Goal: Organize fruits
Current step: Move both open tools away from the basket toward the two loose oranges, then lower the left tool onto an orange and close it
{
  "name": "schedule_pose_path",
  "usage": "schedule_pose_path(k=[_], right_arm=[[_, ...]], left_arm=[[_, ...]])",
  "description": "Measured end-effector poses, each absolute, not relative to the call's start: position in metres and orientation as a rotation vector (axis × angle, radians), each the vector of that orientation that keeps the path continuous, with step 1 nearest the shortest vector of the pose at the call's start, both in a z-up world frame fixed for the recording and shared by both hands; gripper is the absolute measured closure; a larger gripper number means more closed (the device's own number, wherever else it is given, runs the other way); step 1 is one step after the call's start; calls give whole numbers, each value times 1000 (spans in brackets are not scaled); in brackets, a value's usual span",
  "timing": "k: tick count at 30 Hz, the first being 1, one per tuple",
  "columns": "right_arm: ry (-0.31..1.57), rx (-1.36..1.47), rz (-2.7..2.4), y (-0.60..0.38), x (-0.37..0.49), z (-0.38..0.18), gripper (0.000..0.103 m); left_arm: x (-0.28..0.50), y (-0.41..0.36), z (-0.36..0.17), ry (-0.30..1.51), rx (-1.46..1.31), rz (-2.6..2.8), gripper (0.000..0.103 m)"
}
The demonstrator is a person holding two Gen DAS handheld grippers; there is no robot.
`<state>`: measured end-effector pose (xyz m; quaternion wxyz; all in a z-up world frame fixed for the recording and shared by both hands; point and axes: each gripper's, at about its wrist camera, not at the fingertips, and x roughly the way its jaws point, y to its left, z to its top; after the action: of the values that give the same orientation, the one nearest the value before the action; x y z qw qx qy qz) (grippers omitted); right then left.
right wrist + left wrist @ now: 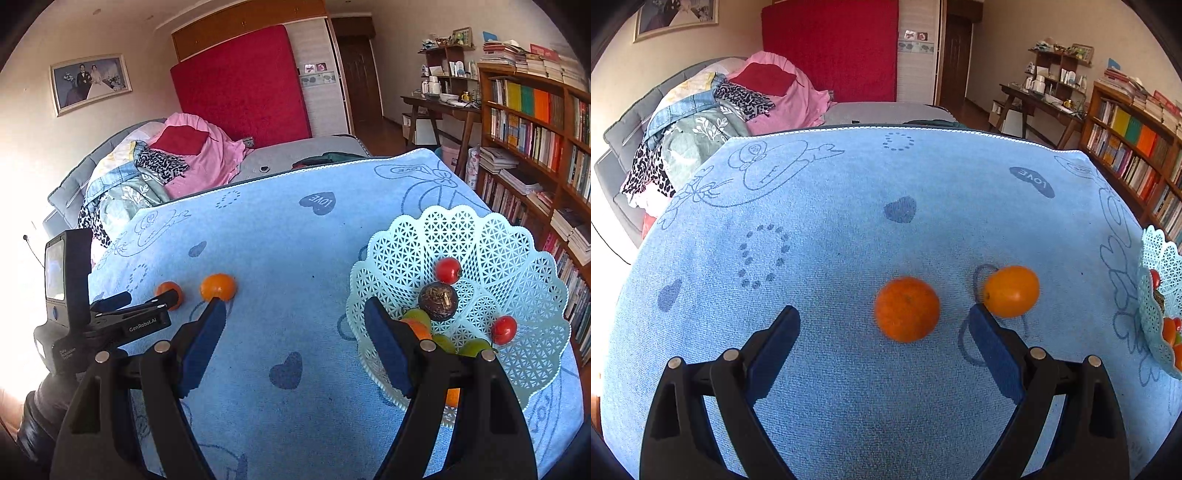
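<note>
The left gripper (884,328) stood with jaws apart and empty above the blue towel (849,229); the nearer orange (907,309) lay between and just ahead of its fingers, the second orange (1011,291) beside the right-hand pad. Recommended: centre on the nearer fruit, lower further, close gently. The right gripper (295,328) was likewise spread and empty, the basket (517,251) near its right-hand finger; only its view showed the basket's fruit fully.

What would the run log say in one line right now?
left hand-held gripper: open, near orange | right hand-held gripper: open, empty | second orange: on towel | basket: holds fruit
</note>
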<state>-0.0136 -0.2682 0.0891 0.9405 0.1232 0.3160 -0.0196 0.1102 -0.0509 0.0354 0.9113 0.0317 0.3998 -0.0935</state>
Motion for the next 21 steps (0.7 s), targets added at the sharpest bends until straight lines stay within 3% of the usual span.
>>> schedule_pose_path(k=[21], right_arm=[[701, 238, -24, -255, 10, 74, 24]], left_arm=[[121, -50, 21, 855, 49, -209, 43]])
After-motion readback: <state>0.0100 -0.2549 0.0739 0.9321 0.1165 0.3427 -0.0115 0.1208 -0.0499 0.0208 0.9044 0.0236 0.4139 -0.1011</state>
